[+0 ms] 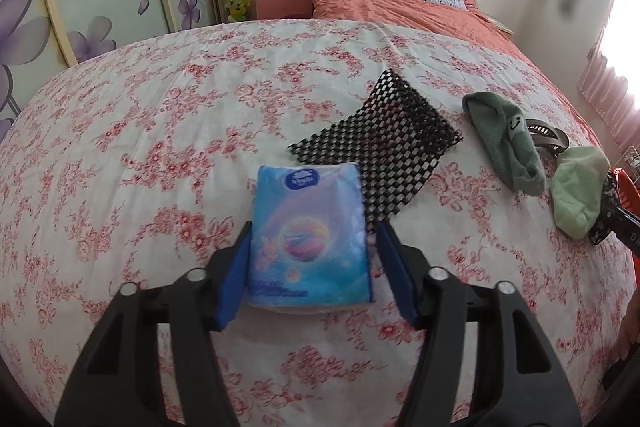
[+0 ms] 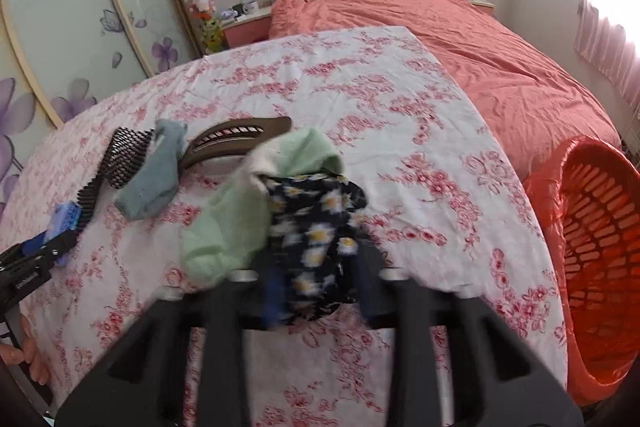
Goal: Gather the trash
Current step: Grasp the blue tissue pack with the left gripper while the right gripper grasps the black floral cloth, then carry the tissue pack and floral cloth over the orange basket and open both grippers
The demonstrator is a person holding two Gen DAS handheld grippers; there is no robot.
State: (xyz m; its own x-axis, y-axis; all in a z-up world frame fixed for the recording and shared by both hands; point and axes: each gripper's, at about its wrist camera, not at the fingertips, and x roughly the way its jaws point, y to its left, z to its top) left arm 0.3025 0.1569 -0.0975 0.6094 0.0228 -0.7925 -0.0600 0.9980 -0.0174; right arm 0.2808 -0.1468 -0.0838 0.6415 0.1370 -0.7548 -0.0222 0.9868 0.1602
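A blue tissue pack [image 1: 308,235] lies on the floral sheet between the fingers of my left gripper [image 1: 312,263]; the left blue pad touches it and the right pad stands a little off, so the gripper is open around it. My right gripper [image 2: 320,287] is shut on a dark daisy-print cloth [image 2: 316,235], held above the sheet and blurred. A light green sock [image 2: 232,223] lies beside and partly under the cloth; it also shows in the left wrist view [image 1: 576,195]. The orange basket [image 2: 600,267] stands at the bed's right side.
A black mesh mat [image 1: 384,151], a grey-green sock [image 1: 508,143] and a brown hair clip [image 2: 236,143] lie on the floral sheet [image 1: 160,147]. An orange duvet [image 2: 480,59] and pillows are beyond. A wardrobe stands to the left.
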